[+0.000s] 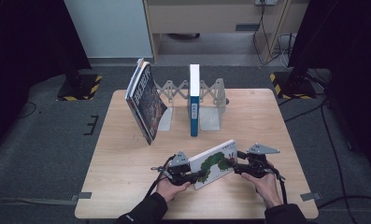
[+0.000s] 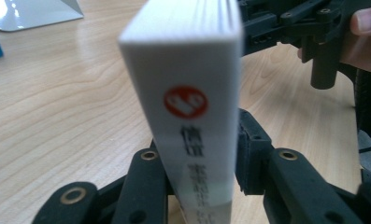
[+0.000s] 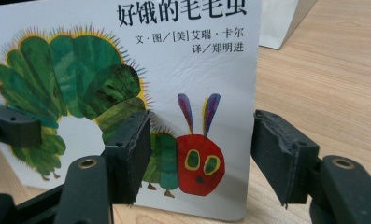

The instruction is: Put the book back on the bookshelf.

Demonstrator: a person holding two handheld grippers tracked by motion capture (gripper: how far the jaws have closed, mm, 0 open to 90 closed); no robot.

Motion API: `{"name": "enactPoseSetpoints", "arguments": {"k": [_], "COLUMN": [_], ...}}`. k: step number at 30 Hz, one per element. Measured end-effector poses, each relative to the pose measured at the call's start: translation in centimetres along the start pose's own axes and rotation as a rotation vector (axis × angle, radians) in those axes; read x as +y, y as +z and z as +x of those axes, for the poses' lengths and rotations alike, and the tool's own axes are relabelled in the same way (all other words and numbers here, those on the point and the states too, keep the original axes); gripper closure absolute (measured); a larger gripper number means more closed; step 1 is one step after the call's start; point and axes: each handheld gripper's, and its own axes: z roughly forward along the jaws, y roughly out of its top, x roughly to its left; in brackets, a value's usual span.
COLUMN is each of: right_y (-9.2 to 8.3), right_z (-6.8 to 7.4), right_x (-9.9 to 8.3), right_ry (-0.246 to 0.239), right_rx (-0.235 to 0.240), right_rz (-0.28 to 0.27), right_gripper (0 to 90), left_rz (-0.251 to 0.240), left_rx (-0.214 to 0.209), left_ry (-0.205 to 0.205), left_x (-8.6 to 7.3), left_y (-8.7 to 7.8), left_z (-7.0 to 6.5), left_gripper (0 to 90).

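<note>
Caterpillar book (image 1: 213,163) near front edge of the wooden surface (image 1: 122,172), between both hands, cover tilted up toward the camera. Left gripper (image 1: 198,176) at the book's near-left end: in the left gripper view, white spine (image 2: 188,93) stands upright between the two black fingers (image 2: 253,154), pads close against both faces, so clenched on the book. Red round logo and dark characters visible on the spine. Right gripper (image 1: 233,167) at the book's right edge, fingers released: in the right gripper view, left finger (image 3: 127,154) sits in front of the cover over the green body, right finger (image 3: 281,154) stands off past the cover's right edge with bare wood behind it; no pad pressing on the book. Contact between the left finger and the cover not clear. Further back on the surface: dark book (image 1: 145,100) leaning against the metal bookend rack (image 1: 211,105), blue-and-white book (image 1: 194,100) upright in the rack's middle slot, well apart from the caterpillar book.
</note>
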Motion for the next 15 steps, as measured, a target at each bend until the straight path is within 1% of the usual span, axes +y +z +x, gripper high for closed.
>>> {"name": "enactPoseSetpoints", "arguments": {"k": [3,6,10,13,15], "right_y": [-0.1,-0.4,-0.8,-1.0,-1.3], "right_z": [-0.1,-0.4,-0.7,-1.0,-1.2], "right_x": [0.0,0.1,0.1,0.1,0.1], "right_ry": [0.009,0.025,0.027,0.028,0.03], "right_rx": [0.005,0.01,-0.006,-0.018,-0.03], "right_rz": [-0.002,-0.014,-0.01,-0.017,-0.017], "right_gripper": [38.1,37.6,36.6,35.5,34.8], "left_rz": [-0.004,-0.004,0.0,-0.005,-0.016], "left_rx": [-0.003,-0.002,0.002,0.007,0.009], "left_ry": [-0.006,0.001,0.002,0.002,-0.009], "left_x": [0.1,0.2,0.4,0.6,0.7], "left_y": [0.0,0.0,-0.1,-0.3,-0.5], "left_z": [-0.2,-0.6,-0.8,-0.9,-0.9], "left_gripper": [70.8,73.2,73.6,73.8,73.9]}}
